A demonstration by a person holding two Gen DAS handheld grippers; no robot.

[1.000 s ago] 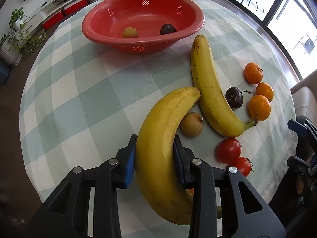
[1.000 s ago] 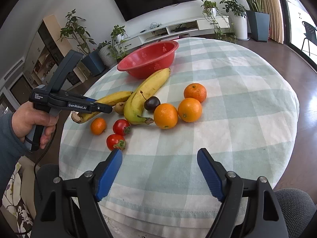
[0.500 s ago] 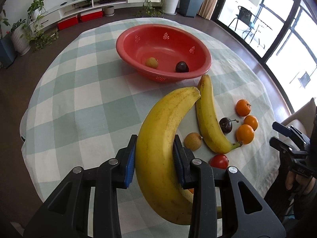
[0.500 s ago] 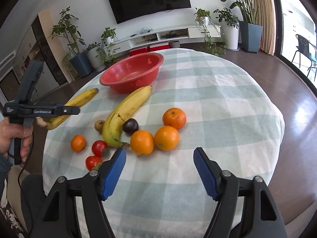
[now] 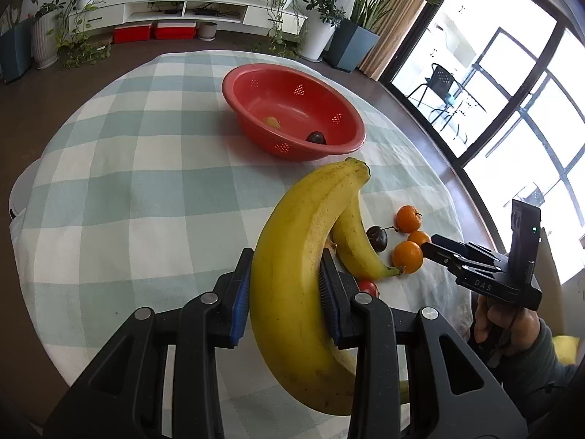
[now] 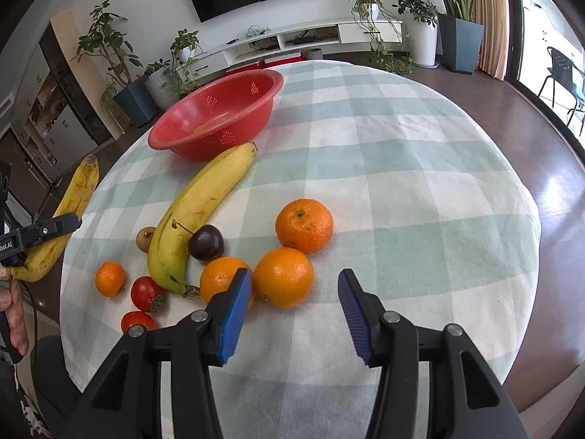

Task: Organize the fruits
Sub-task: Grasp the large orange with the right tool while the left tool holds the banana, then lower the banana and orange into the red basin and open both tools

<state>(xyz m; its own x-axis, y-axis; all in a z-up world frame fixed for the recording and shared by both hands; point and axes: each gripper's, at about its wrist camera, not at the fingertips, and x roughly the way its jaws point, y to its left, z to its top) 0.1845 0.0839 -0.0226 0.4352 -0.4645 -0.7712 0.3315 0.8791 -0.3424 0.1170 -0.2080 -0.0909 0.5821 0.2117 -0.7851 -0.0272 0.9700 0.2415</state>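
The red bowl [image 5: 292,117] at the far side of the worktop [image 6: 402,168] holds two small fruits — one yellowish [image 5: 271,122], one dark [image 5: 316,137]. The left claw [image 5: 285,289] is clamped on a banana [image 5: 292,274] raised above the near edge. The right claw [image 6: 294,292] hangs spread apart just near the oranges [image 6: 283,281]; the worktop's right half lies bare.
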